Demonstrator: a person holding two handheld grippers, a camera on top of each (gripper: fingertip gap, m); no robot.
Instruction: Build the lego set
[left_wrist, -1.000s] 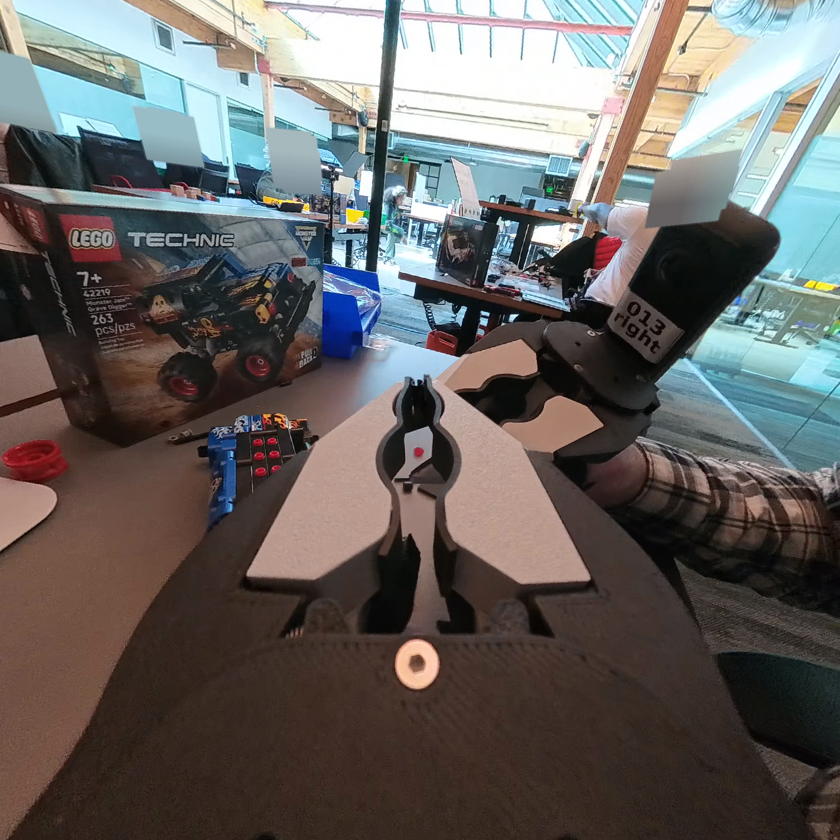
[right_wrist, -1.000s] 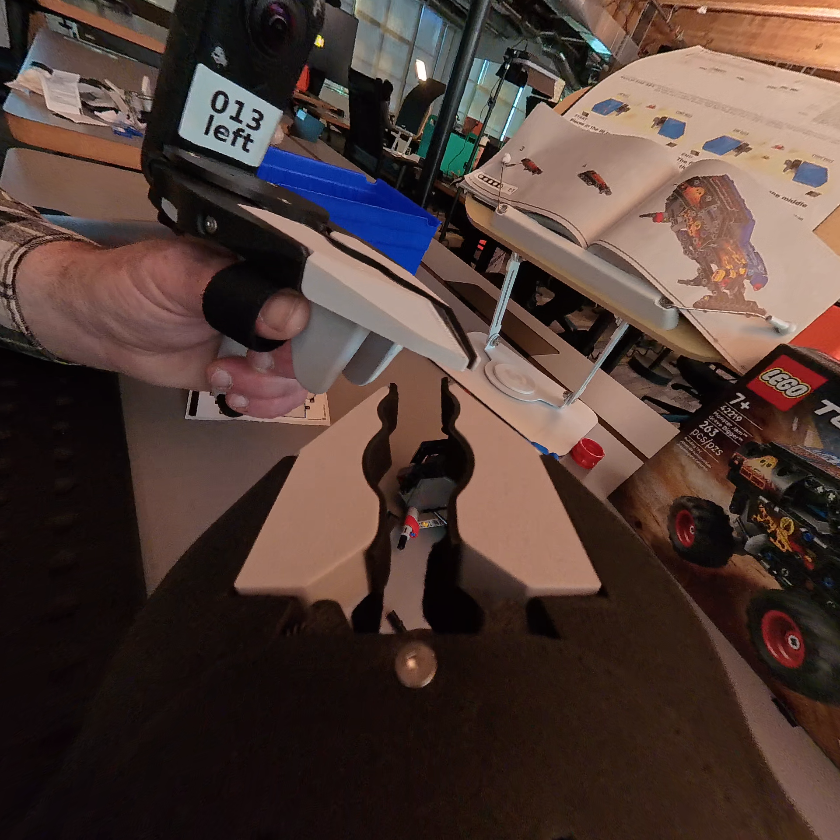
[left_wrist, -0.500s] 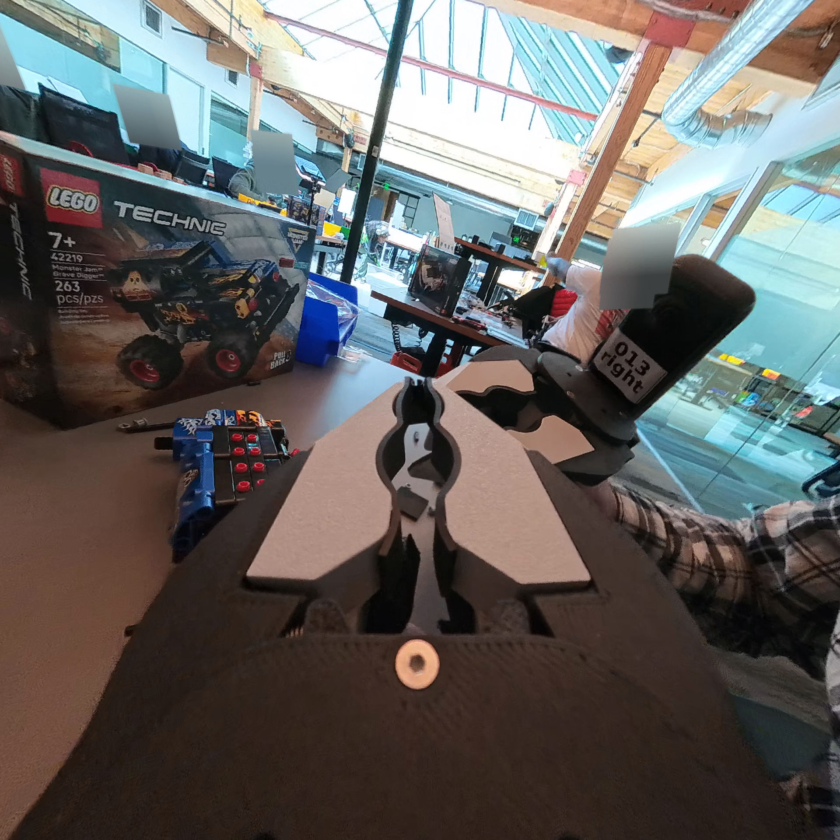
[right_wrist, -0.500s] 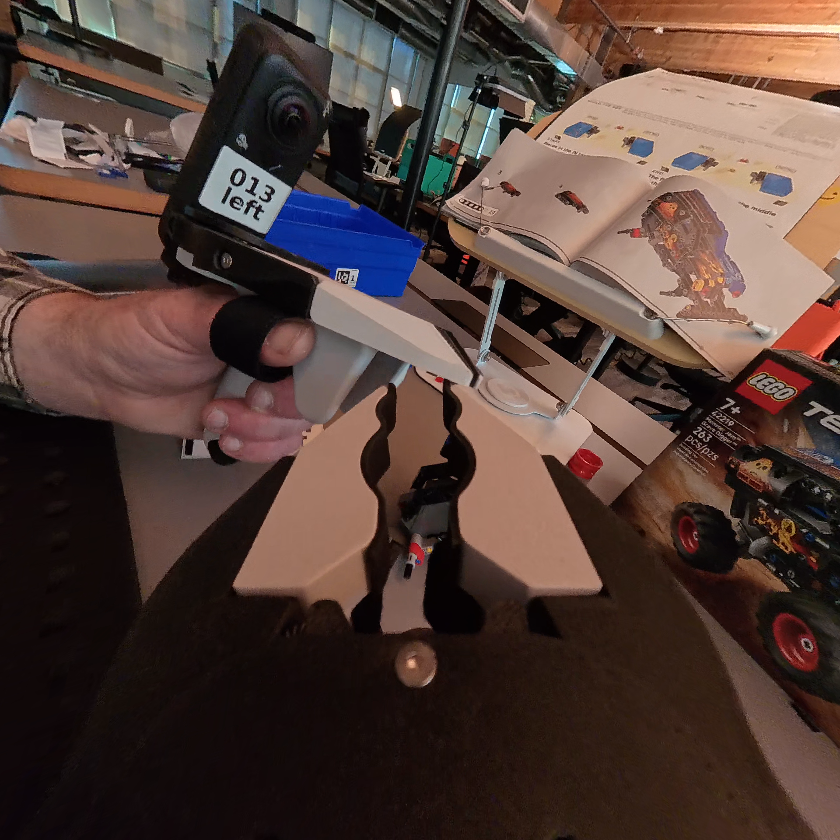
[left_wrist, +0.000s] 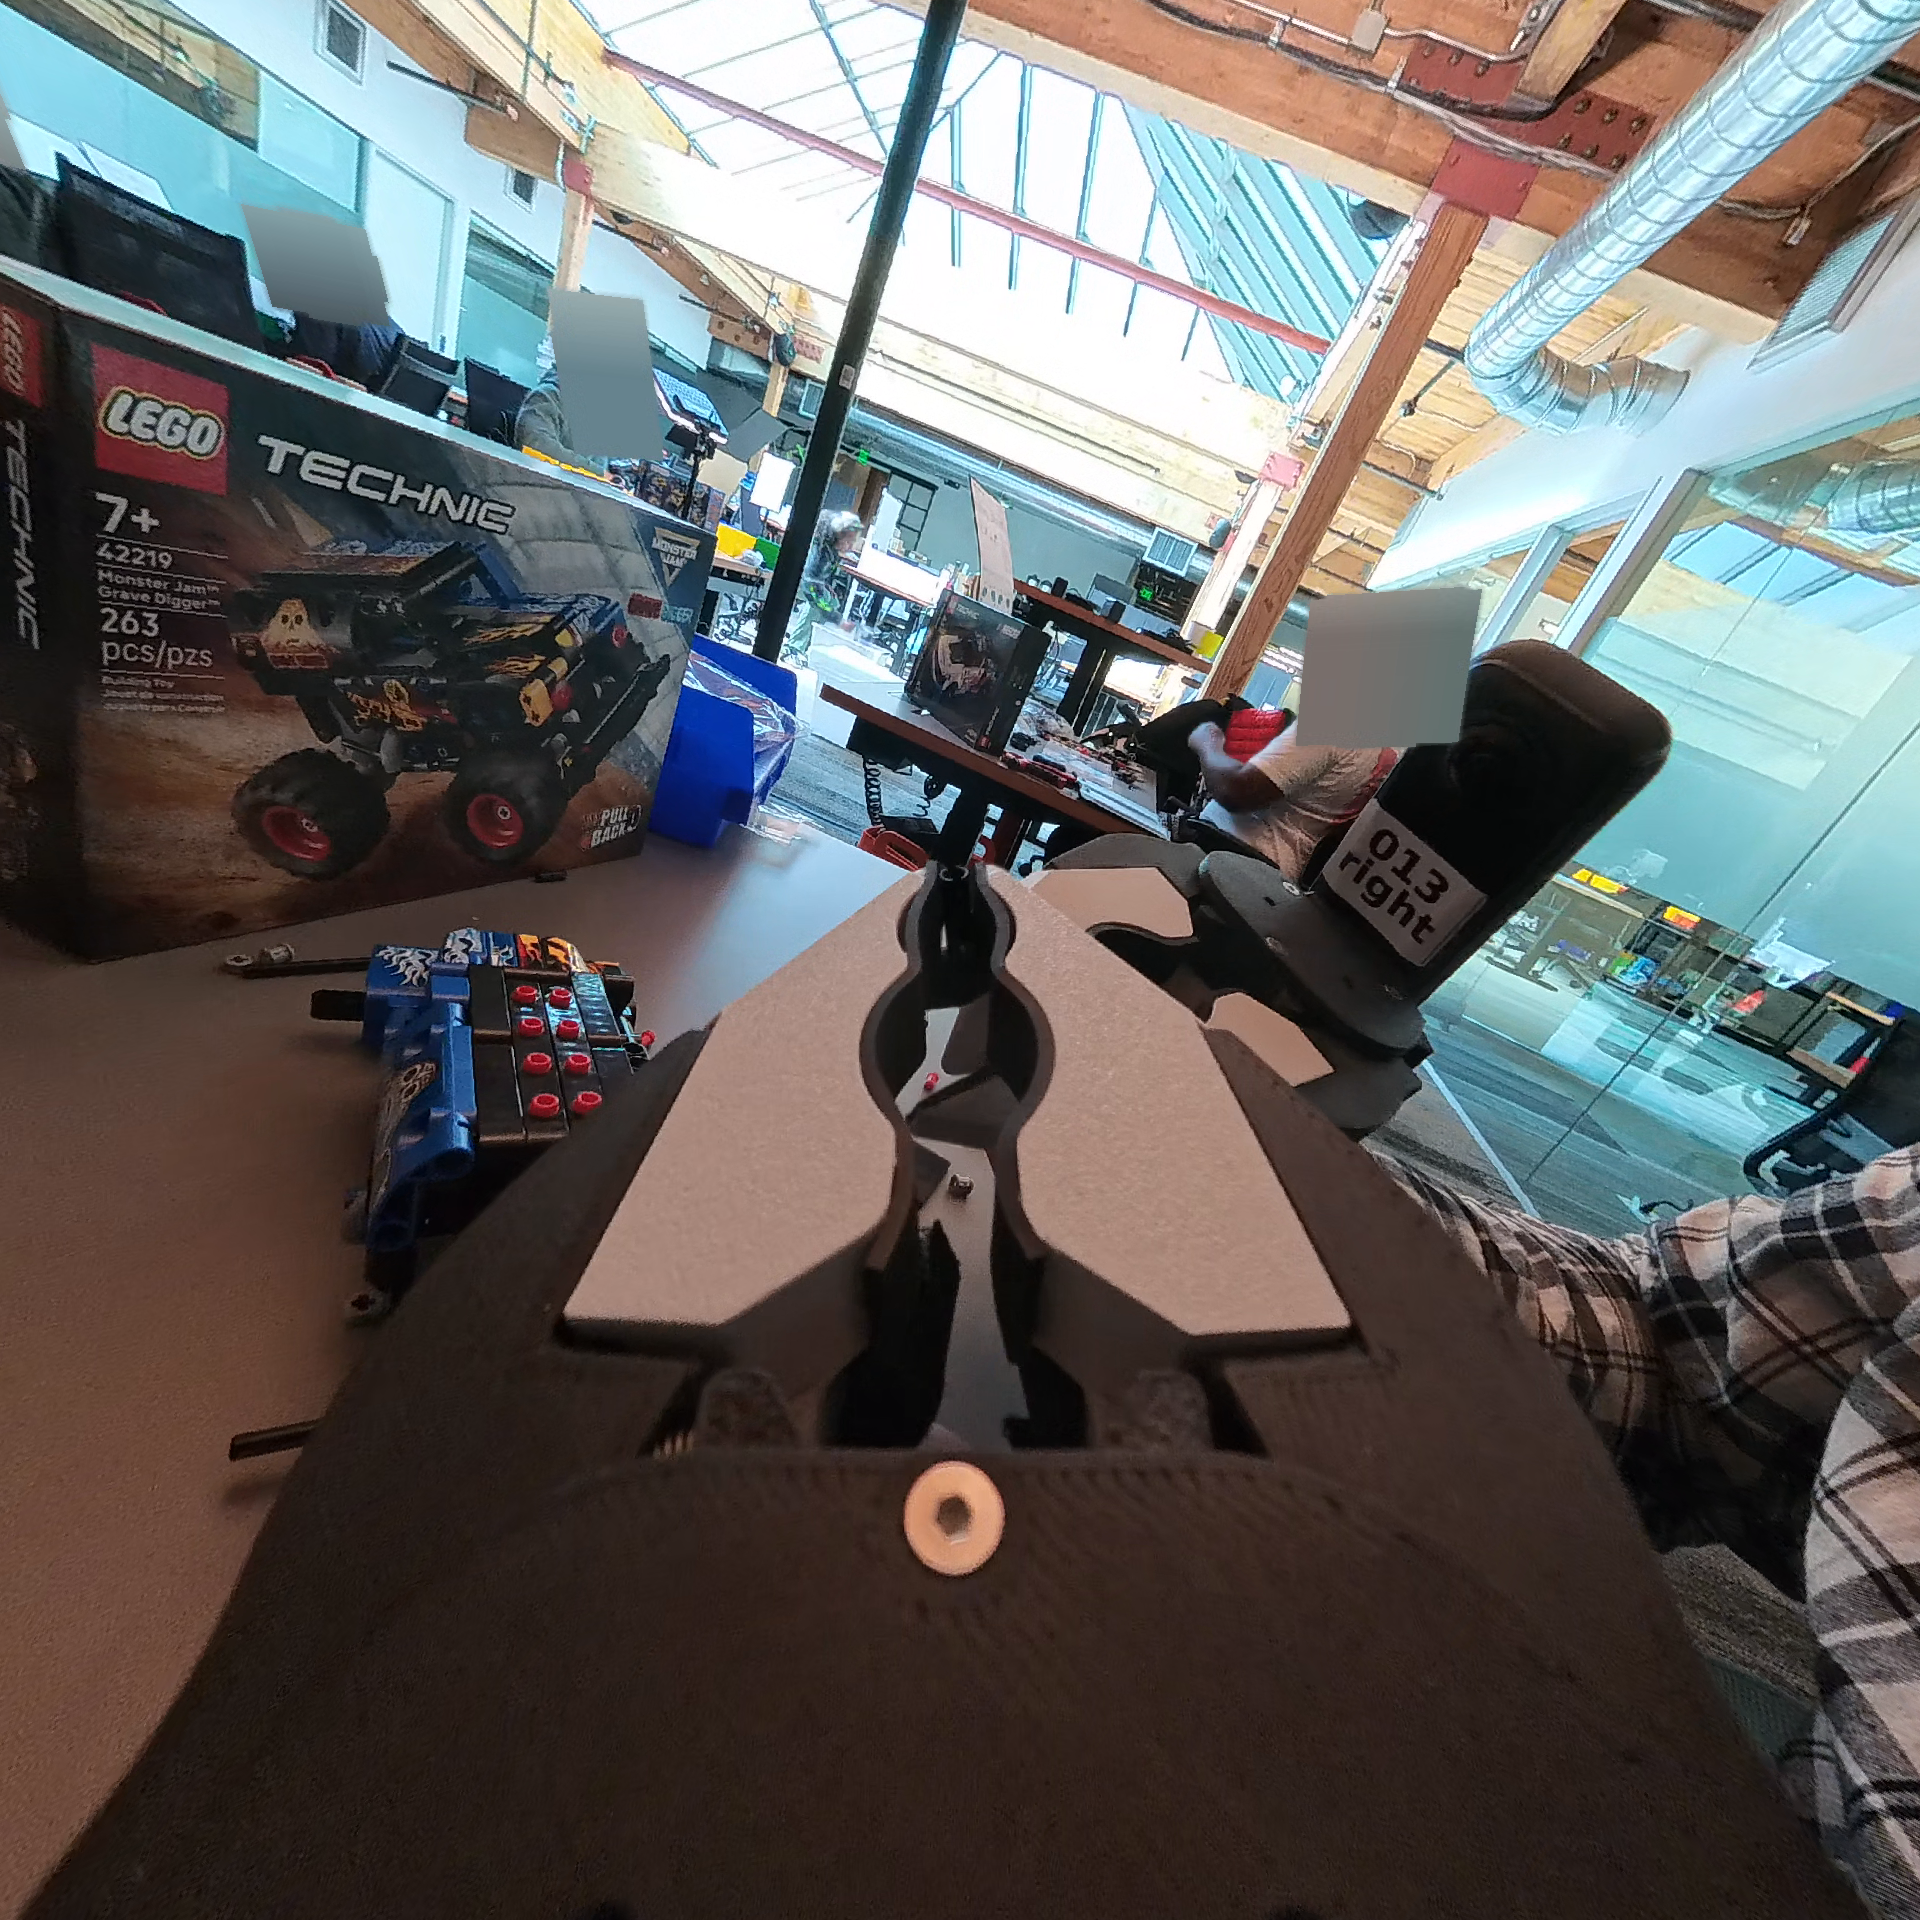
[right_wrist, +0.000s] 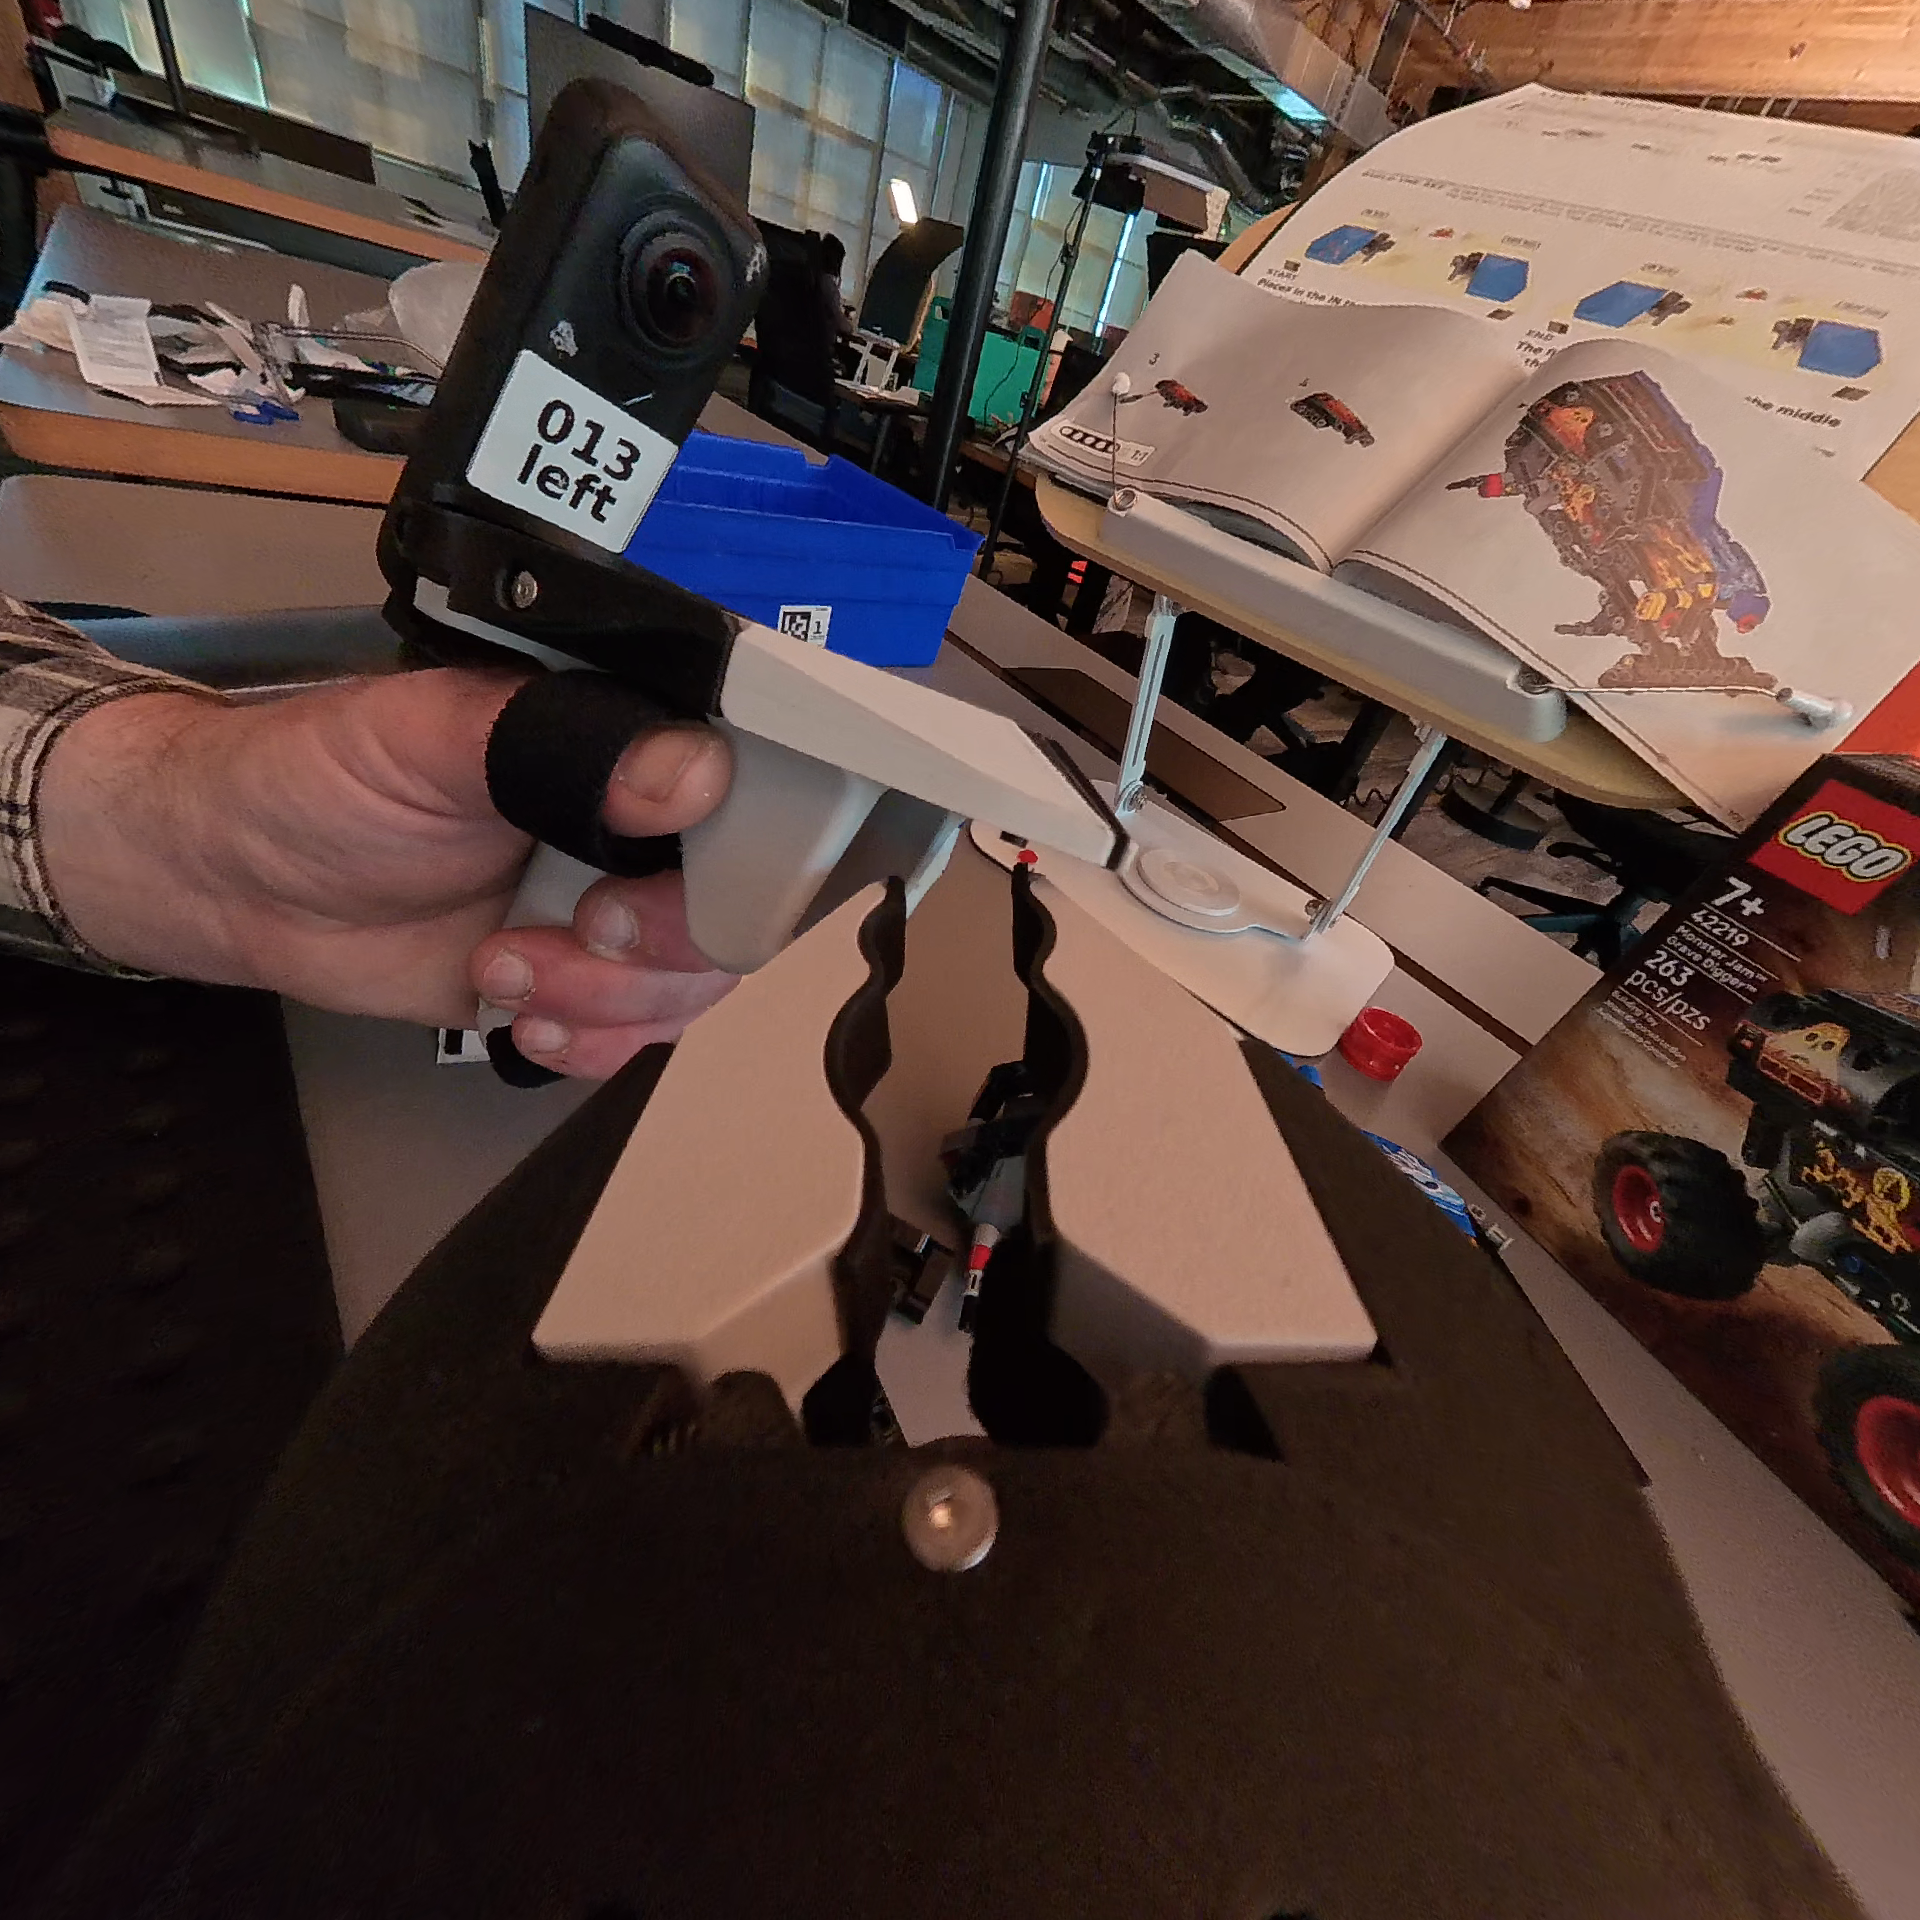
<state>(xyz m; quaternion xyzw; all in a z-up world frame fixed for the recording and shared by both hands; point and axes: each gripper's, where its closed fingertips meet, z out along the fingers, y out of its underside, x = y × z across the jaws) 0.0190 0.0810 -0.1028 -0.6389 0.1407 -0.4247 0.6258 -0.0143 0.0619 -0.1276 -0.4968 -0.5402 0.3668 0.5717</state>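
Now listed: right gripper (right_wrist: 951, 894), formerly clamped on the grey-black subassembly (right_wrist: 992, 1164), stood parted, piece loose between. Left gripper (left_wrist: 954, 883) closed, contents indistinct. Blue chassis (left_wrist: 488, 1049) on table (left_wrist: 156, 1195). Handover likely.

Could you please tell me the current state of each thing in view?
Left gripper: shut.
Right gripper: jaws apart around a small grey-and-black Lego piece; grip unclear.
White instruction booklet: open on its grey stand.
Cardboard Lego box: standing upright.
Blue-and-black part-built Lego assembly: lying flat on the grey table.
Blue plastic bin: upright.
Red wheel hub: lying on the table.
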